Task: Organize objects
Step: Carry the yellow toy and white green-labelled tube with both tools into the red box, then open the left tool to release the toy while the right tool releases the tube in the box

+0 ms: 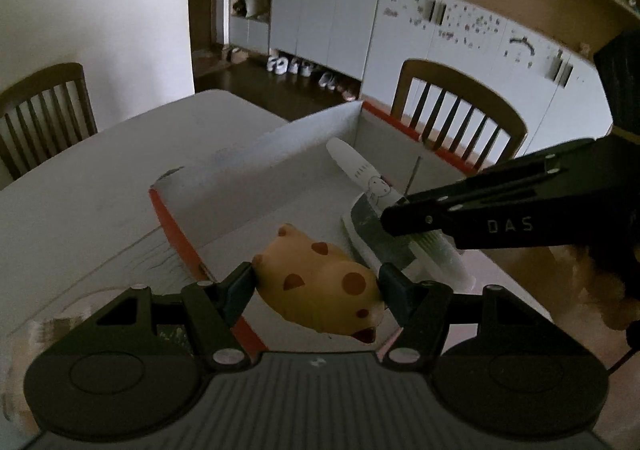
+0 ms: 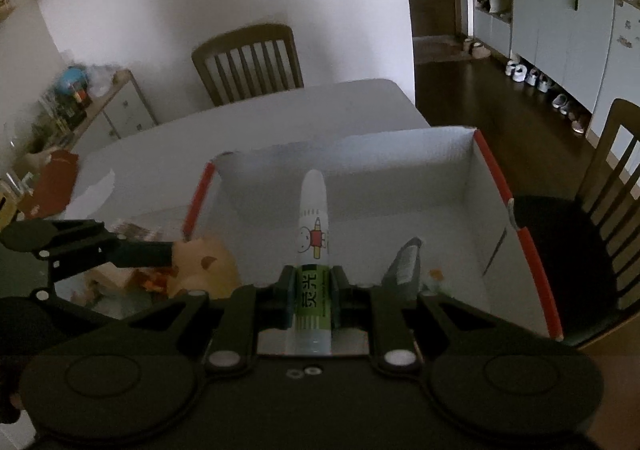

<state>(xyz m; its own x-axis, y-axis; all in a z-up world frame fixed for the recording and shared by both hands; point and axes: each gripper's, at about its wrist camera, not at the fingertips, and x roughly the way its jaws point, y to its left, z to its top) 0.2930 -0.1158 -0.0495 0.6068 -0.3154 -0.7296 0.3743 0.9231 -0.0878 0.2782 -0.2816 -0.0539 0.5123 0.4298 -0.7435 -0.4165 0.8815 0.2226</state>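
My left gripper (image 1: 316, 286) is shut on a yellow spotted squishy toy (image 1: 320, 282), held above the near left corner of an open white cardboard box (image 1: 320, 125) with red edges. My right gripper (image 2: 311, 300) is shut on a white and green tube-shaped marker (image 2: 314, 234) with a cartoon figure, held over the box (image 2: 400, 153). In the left wrist view the right gripper (image 1: 394, 215) comes in from the right with the marker (image 1: 360, 169) pointing into the box. In the right wrist view the left gripper's fingers (image 2: 148, 252) and the toy (image 2: 204, 266) show at the left.
A grey flat packet (image 2: 404, 266) lies inside the box near its front. The box stands on a white table (image 1: 100, 177). Wooden chairs (image 1: 460, 113) (image 2: 248, 61) stand around the table. A red item (image 2: 52, 181) and clutter lie at the table's left end.
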